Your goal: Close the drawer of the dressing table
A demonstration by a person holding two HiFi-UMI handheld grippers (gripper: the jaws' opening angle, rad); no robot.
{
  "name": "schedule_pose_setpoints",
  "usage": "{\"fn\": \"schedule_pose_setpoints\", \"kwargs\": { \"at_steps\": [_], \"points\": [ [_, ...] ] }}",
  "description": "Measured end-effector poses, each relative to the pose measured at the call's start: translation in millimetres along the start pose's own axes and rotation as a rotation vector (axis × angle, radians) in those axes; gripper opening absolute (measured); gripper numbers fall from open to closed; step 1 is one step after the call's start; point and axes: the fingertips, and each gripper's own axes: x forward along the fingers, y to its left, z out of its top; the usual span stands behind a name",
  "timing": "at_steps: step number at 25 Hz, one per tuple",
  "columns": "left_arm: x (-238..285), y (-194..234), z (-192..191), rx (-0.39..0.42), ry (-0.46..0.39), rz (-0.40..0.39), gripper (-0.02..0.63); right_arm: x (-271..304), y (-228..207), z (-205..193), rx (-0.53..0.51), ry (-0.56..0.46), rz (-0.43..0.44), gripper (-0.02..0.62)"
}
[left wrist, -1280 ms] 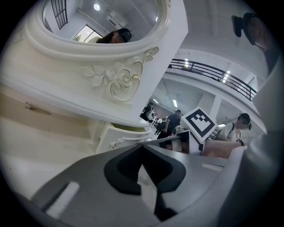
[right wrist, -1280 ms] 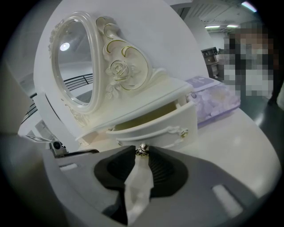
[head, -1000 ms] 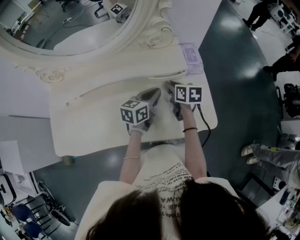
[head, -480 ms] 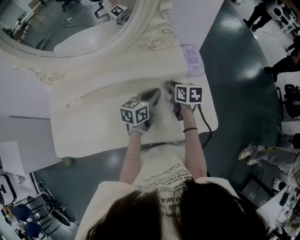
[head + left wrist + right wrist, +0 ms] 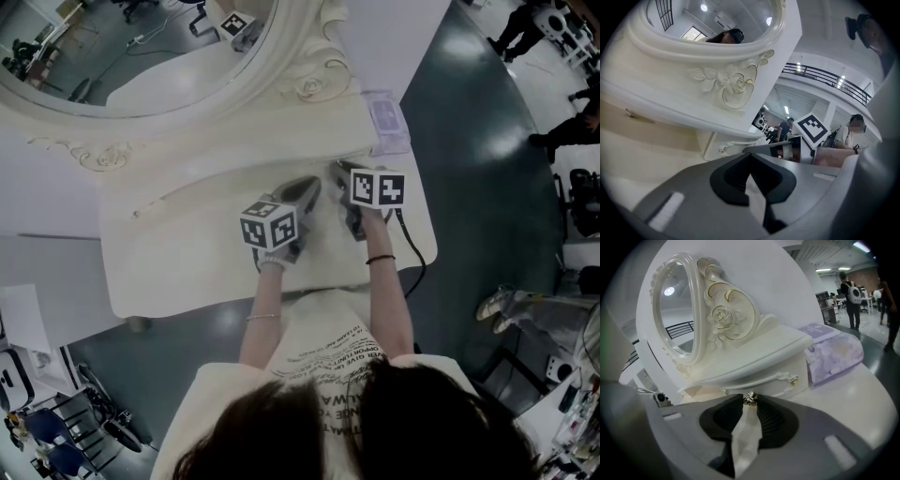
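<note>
Cream-white carved wooden dressing table (image 5: 187, 272) carrying a large oval mirror in a rose-carved frame (image 5: 141, 47). A person stands at its front edge with both grippers over the table top.

Task object: the small cream drawer with scrolled trim (image 5: 764, 380) sits in the raised shelf under the mirror, towards the table's right end. It appears pulled slightly forward, with pale bare wood showing to its left.

Right gripper (image 5: 750, 404): its tips pinch the drawer's small round metal knob (image 5: 750, 398), one dark pad on either side.

Left gripper (image 5: 750, 155): just beside the right one, with its tips pressed together and nothing between them. It points at the shelf front.

A lilac soft pack of tissues (image 5: 834, 355) lies on the top, just right of the drawer.
</note>
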Motion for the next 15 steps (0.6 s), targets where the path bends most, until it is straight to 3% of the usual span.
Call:
{"fn": "schedule_pose_setpoints", "kwargs": {
  "at_steps": [15],
  "points": [
    [1.1,4.8,5.1,0.004,-0.003,0.009,-0.001,3.4,-2.4,6.7,0.004,-0.013,-0.005,0.100]
  ]
}}
